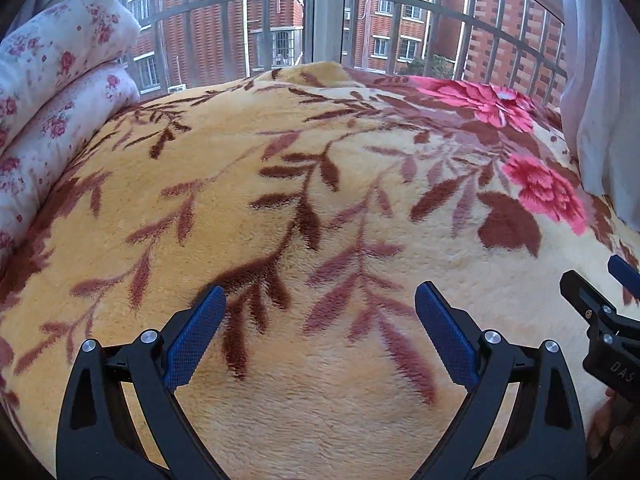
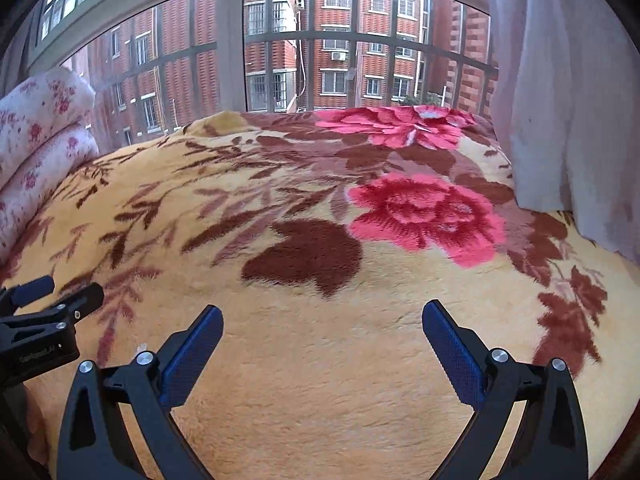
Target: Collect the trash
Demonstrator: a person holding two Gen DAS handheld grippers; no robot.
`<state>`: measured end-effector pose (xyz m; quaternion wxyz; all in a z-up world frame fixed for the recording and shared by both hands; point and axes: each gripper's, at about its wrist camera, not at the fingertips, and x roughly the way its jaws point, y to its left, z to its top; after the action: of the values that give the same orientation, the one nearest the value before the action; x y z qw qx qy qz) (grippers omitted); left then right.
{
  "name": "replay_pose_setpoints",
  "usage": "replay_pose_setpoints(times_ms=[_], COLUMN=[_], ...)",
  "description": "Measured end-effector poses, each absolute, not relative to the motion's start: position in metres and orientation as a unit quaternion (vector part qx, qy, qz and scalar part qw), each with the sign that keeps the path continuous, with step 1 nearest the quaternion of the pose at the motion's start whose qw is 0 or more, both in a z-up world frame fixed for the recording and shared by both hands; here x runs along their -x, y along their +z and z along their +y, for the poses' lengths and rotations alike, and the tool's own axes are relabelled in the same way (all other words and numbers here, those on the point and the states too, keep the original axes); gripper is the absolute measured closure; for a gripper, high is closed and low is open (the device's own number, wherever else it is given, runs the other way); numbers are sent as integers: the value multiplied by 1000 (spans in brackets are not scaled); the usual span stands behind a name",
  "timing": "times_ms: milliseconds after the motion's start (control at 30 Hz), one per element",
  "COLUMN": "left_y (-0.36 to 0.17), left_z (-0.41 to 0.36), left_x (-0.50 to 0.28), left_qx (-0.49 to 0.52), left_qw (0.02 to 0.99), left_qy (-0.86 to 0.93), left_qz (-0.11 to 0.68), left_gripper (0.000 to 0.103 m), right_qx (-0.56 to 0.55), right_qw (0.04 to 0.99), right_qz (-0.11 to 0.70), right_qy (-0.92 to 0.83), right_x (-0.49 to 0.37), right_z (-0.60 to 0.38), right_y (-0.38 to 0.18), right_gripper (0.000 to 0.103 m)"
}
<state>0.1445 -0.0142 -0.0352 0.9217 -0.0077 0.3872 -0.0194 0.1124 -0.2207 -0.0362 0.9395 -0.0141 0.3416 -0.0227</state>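
Left tongs: spread wide, nothing in them, low over the blanket.
Right tongs: spread wide too, nothing in them, low over the same blanket, on the side nearer the curtain.
Trash: none shows in either view. I cannot tell where it is, so I cannot tell which way it lies from the tongs or how its long side runs.
Maybe trash: one tiny pale speck on the blanket, just beside the right tongs, on the side away from the curtain. It is too small to tell.
Nearer hand: if that speck is trash, both tongs are near it, as it lies between them. I cannot pick one.
Count: two tongs, one blanket, one folded quilt, one curtain, one window.
Quilt: at the blanket's edge far from the curtain, by the window.
Next, I think: turn the tongs to look for trash.
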Motion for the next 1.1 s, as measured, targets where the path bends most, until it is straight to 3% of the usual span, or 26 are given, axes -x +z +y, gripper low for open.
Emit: replay_pose_setpoints(times_ms=[700, 1100], left_y=[-42, -34], left_z=[-15, -7], left_x=[-147, -141], left_qx=[9, 23], left_qw=[916, 931], left_qy=[-27, -17], left_qz=[400, 364], left_gripper=[10, 10], right_qx=[-19, -25], right_qw=[928, 924], right_qz=[371, 379], right_qy=[-30, -34], right_x=[-120, -122], right_z=[-233, -236], right_y=[-48, -52], right_gripper=[5, 5])
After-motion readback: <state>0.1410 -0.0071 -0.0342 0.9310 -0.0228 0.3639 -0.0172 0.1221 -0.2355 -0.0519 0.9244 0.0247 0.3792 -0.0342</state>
